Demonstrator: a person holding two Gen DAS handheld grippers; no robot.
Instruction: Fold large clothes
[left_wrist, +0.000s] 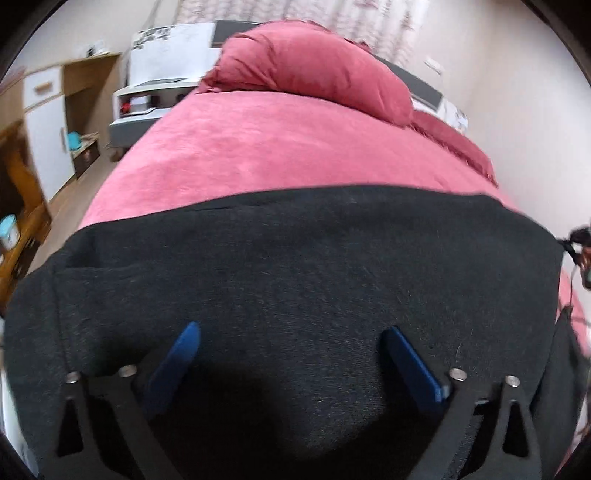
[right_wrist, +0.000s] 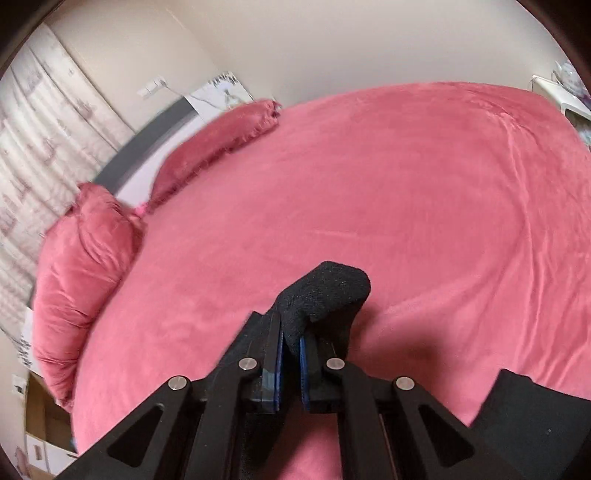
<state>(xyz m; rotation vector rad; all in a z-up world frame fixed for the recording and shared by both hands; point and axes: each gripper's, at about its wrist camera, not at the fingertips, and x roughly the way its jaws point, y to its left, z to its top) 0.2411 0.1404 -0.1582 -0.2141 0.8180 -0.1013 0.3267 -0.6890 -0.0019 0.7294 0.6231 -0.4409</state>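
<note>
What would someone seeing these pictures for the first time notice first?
The pink bedspread fills both views, with matching pink pillows at the headboard end. Across its near end lies a large black garment, spread beneath the open left gripper. The right gripper is shut on a bunched fold of that black fabric, above the bed.

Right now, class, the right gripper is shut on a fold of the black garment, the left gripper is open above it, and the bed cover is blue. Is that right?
Not quite: the bed cover is pink, as the right wrist view shows. The rest stands: the right gripper is shut on the black garment, and the left gripper is open above it.
</note>
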